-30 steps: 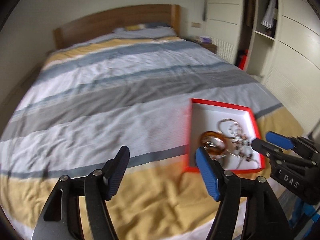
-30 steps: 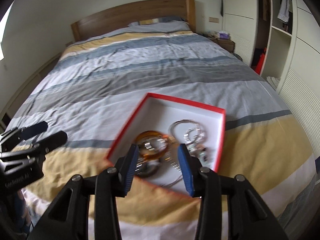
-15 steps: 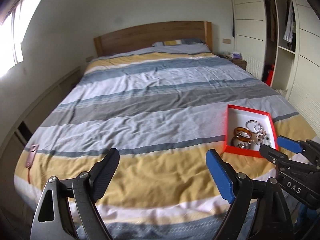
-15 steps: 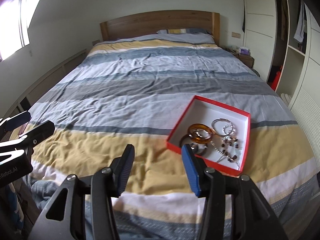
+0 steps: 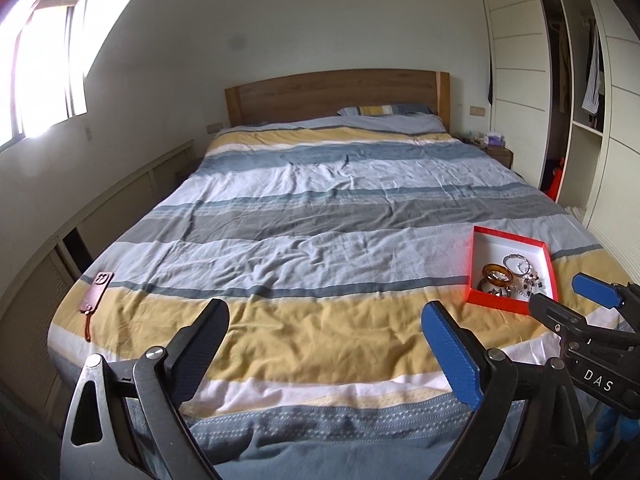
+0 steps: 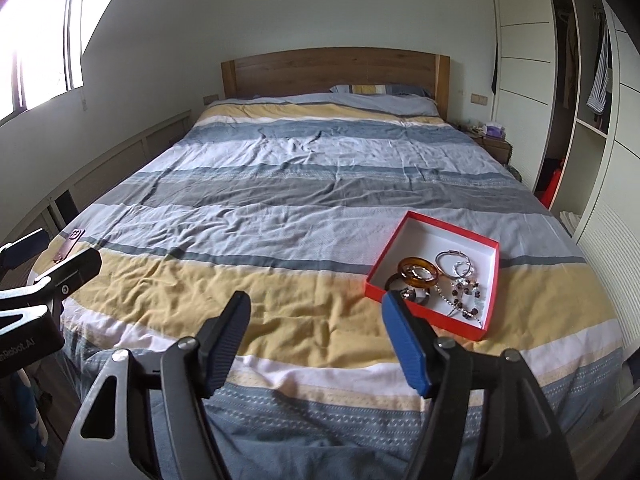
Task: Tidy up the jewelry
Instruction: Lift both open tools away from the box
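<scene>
Jewelry (image 6: 444, 280) lay heaped in the red box (image 6: 424, 312), and that box sat on the yellow stripe of the bed (image 6: 280, 216), toward its foot and its right side. Inside the box you had an amber bangle (image 6: 418, 271) nearest the left wall, 2 silver hoops (image 6: 454, 261) just beside it, and a beaded chain (image 6: 464, 300) trailing toward the near corner.

Your right gripper (image 6: 316, 340) hung over the foot of the bed, short of the box and apart from it. Its jaws had just been opening, with nothing between them but bedding beyond. The blue finger (image 6: 404, 348) lined up with the box's near left corner without touching it.

Your left gripper (image 5: 332, 352) was well to the left of the box, also over the foot of the bed. Its jaws had just been opening too and stood wide, holding nothing. From that camera the box (image 5: 472, 272) showed past the blue finger, with the right gripper (image 5: 568, 300) crossing in front of the box's near right corner.

A brown phone case (image 5: 96, 288) lay on the bed's far left edge, well apart from the box.
</scene>
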### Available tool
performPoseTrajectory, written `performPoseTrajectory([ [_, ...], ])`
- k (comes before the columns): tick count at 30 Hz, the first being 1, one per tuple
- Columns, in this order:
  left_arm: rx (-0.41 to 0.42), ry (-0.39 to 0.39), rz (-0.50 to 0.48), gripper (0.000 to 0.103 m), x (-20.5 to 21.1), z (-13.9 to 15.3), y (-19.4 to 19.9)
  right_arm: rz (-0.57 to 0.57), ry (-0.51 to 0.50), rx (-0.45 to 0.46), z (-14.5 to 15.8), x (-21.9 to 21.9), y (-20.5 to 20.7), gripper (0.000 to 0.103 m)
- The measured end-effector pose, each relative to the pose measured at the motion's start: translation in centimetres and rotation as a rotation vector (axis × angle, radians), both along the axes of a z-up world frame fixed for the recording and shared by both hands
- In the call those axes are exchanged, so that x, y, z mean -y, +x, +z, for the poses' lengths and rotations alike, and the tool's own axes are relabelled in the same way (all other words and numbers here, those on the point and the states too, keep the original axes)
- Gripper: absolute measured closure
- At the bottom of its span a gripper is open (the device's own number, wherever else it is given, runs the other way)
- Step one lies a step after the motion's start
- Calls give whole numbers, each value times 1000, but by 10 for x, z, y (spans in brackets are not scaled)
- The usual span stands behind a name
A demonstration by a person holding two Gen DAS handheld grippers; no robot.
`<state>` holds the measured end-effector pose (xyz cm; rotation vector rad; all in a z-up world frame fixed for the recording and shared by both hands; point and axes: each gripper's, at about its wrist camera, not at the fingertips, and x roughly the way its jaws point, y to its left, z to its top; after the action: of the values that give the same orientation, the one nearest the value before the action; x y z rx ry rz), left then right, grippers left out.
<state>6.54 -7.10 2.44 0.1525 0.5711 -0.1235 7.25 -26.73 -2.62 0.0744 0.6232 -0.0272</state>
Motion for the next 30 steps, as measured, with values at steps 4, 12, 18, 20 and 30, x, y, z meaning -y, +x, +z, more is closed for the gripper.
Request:
performPoseTrajectory([
  [4,25,-7,11,5,-11,3,-17,5,-8,11,1,-10,-13,35],
  [12,57,-46,40,1,-32,7,-40,13,-38,30,2,-29,-35,35],
  [18,75,-60,60,1,-43,7,-51,13,-61,50,3,-40,-47,34],
  [20,80,-69,62,1,-46,7,-53,17,-68,53,3,-44,-50,34],
  [30,71,-75,83,1,-55,2,-54,1,-68,58,1,-46,-54,34],
])
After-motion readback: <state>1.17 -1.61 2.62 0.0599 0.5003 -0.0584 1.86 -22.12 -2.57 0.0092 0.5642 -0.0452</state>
